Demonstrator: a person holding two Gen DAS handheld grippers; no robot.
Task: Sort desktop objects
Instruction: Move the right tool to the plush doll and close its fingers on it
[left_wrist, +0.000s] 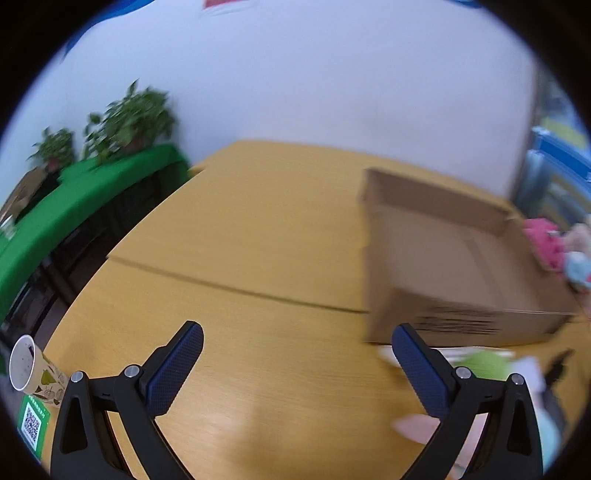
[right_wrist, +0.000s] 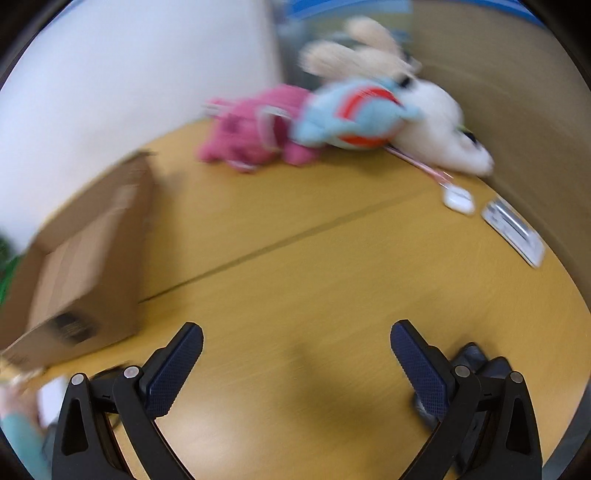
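Note:
An open cardboard box (left_wrist: 461, 258) stands on the yellow wooden desk (left_wrist: 258, 240), right of centre in the left wrist view; it also shows at the left of the right wrist view (right_wrist: 85, 266). My left gripper (left_wrist: 295, 354) is open and empty above bare desk, left of the box's near corner. My right gripper (right_wrist: 295, 354) is open and empty above bare desk. A pink plush (right_wrist: 251, 129), a blue plush (right_wrist: 354, 114) and a cream plush (right_wrist: 428, 122) lie in a heap at the far side. Both views are blurred.
A white case (right_wrist: 458, 199) and a flat white device (right_wrist: 513, 229) lie at the right. A dark object (right_wrist: 476, 358) sits behind my right finger. A paper cup (left_wrist: 29, 369) lies at the desk's left edge. Papers and a green item (left_wrist: 484, 362) lie before the box.

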